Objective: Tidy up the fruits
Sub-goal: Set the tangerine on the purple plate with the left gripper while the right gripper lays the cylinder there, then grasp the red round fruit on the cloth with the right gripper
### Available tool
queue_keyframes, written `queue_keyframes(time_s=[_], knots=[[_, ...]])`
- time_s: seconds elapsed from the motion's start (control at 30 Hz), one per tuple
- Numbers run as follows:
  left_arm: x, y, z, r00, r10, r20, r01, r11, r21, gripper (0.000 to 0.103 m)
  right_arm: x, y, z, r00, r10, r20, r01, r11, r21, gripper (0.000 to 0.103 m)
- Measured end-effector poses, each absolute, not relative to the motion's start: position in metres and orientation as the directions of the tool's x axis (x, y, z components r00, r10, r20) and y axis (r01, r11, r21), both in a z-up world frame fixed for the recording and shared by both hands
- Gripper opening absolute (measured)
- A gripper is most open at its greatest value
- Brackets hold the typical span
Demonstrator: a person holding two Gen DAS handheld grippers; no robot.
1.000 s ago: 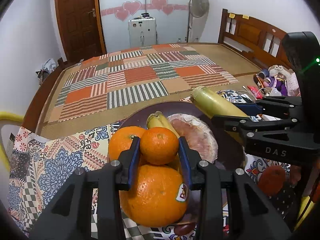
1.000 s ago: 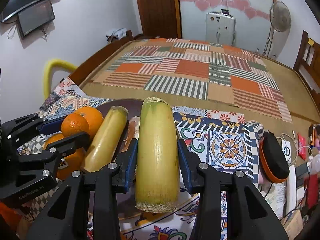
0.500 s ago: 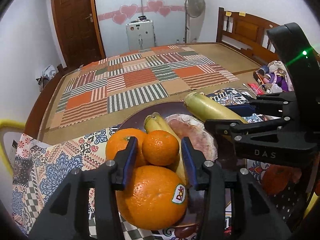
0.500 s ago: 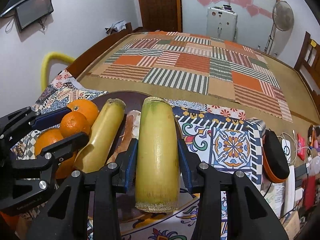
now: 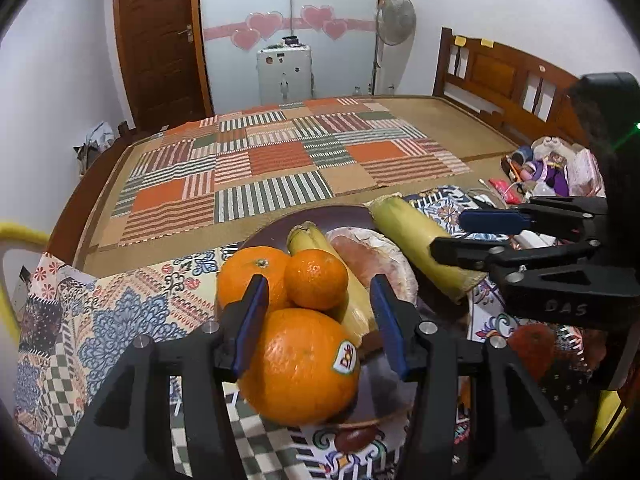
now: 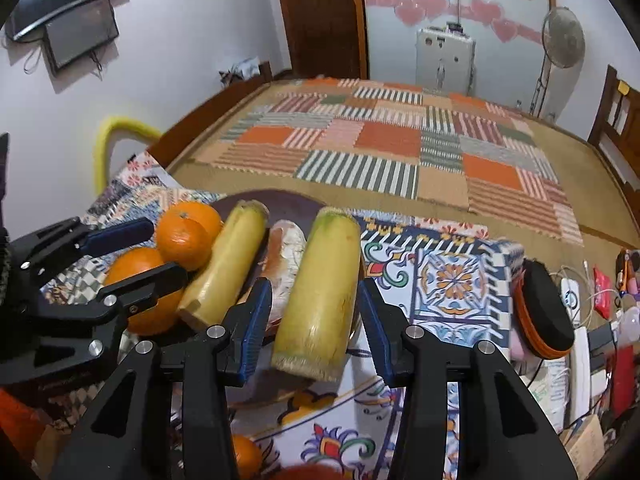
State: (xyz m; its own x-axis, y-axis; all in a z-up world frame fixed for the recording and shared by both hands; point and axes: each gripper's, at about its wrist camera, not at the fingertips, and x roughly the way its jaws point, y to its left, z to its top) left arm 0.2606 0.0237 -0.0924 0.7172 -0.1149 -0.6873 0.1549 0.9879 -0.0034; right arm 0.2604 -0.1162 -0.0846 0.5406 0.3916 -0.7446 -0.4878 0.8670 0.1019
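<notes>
Dark plate (image 5: 276,226) on the patterned bench cloth (image 5: 132,304) carries the fruit. Right gripper (image 6: 316,316) stands open around a sugarcane piece (image 6: 320,292), pads clear of it (its far end rests on the plate). Left gripper (image 5: 318,320), spread wide, brackets a Dole-stickered orange (image 5: 298,364) and a mandarin (image 5: 316,280).
</notes>
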Motion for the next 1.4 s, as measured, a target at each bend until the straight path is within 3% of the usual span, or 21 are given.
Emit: queue_keyframes(time_s=[0.37,0.53,1.3,1.4], knots=[[0.206,0.034,-0.056,0.778,-0.14,-0.612,0.132,0.989,-0.06,0.06,0.195,-0.138,-0.052,0.674,0.384,-0.631,-0.478,0.878,0.024,0.044],[0.186,0.034,-0.059,0.774,-0.16,-0.613,0.138,0.987,-0.082,0.061,0.173,-0.151,-0.06,0.693,0.374,-0.616,-0.46,0.887,0.021,0.051],[0.177,0.004,-0.128,0.65,-0.294,-0.701,0.22,0.955,-0.197,0.062,0.164,-0.16,-0.132,0.611,0.373,-0.699,-0.464,0.883,0.066,0.051],[0.181,-0.002,-0.132,0.636,-0.315,-0.705,0.233,0.949,-0.213,0.062,0.163,-0.161,-0.131,0.617,0.374,-0.692,-0.468,0.882,0.059,0.047]])
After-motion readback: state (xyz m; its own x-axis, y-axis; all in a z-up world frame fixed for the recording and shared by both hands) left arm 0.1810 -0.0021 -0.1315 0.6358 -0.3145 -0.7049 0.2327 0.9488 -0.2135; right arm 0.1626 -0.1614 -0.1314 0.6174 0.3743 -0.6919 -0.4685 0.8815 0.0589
